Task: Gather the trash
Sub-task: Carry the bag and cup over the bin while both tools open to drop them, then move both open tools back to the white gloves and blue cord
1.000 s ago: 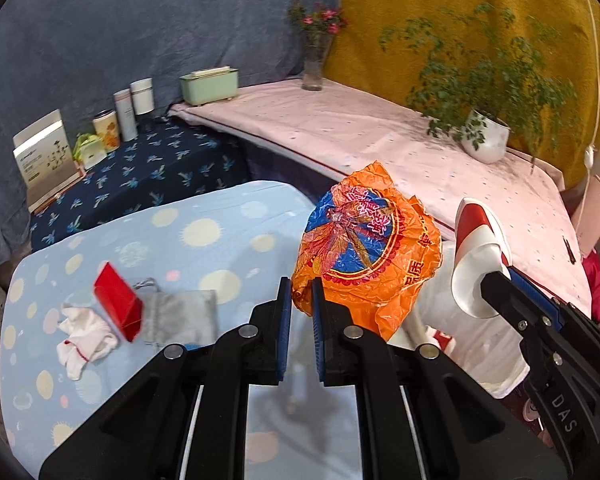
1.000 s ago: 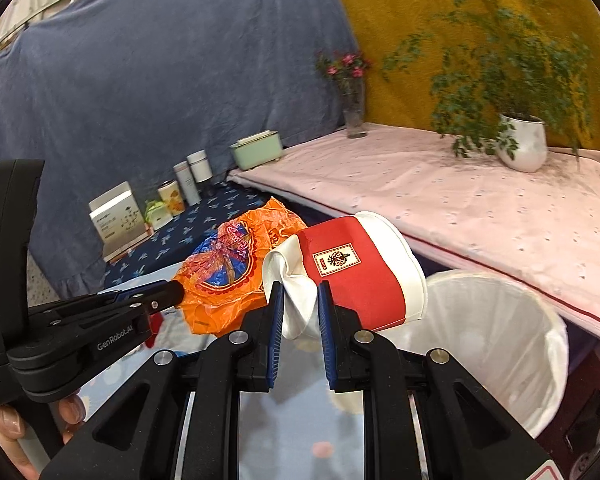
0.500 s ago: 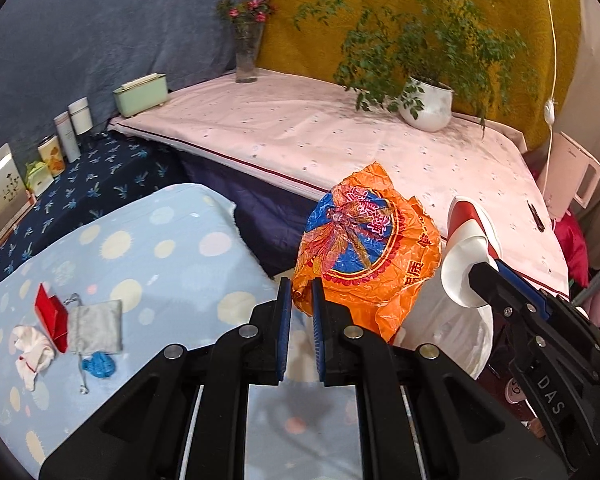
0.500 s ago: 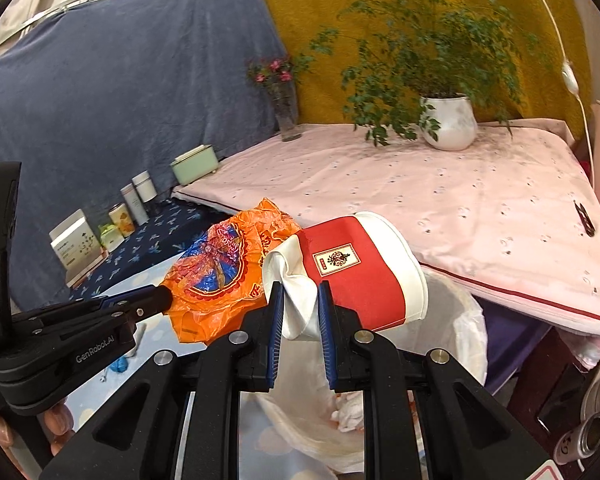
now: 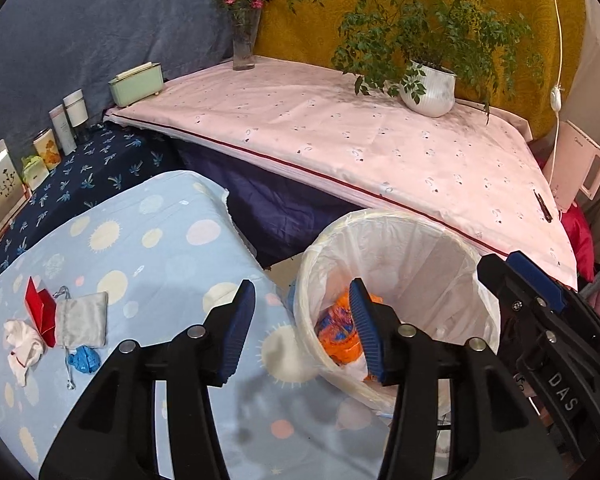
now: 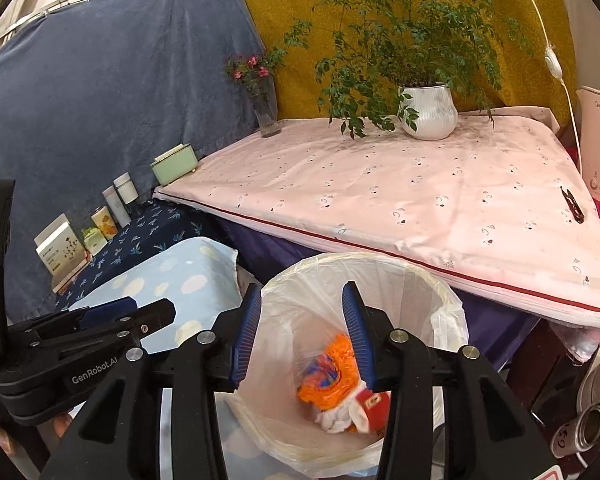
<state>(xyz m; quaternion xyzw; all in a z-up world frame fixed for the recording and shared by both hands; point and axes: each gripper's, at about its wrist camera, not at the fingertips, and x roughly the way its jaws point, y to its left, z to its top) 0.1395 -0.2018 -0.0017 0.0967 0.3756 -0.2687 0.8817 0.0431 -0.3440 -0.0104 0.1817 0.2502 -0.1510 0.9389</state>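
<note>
With the orange wrapper lying in the bin at lower centre, both the left gripper and right gripper hang apart, empty.

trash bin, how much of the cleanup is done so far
Done: the orange wrapper and red-and-white cup lie inside the lined trash bin. In hand: nothing; the left hand-held gripper and right hand-held gripper are both open over it. Left: the white tissue, red packet, grey pouch and blue scrap on the dotted table.
</note>
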